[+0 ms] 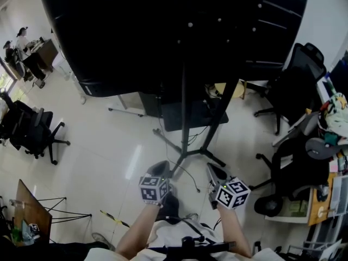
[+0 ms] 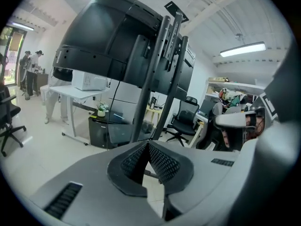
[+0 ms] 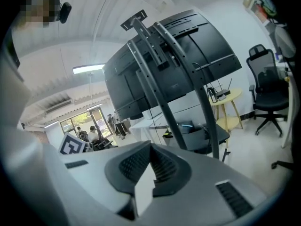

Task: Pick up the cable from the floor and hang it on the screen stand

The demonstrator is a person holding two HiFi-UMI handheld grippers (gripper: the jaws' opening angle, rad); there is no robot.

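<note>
My left gripper (image 1: 161, 167) and right gripper (image 1: 214, 171) are both closed with nothing between the jaws. The cable (image 1: 190, 177) lies on the floor between them, at the near foot of the screen stand (image 1: 184, 118).

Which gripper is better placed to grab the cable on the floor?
Probably right: the cable trails closer to the right gripper than the left gripper. Both are shut and empty.

The left forearm (image 1: 136, 230) and right forearm (image 1: 235, 230) extend from six o'clock in the head view. The left tongs (image 1: 159, 171) and right tongs (image 1: 216, 173) point toward twelve o'clock, side by side, each with jaws pressed together and empty.
</note>
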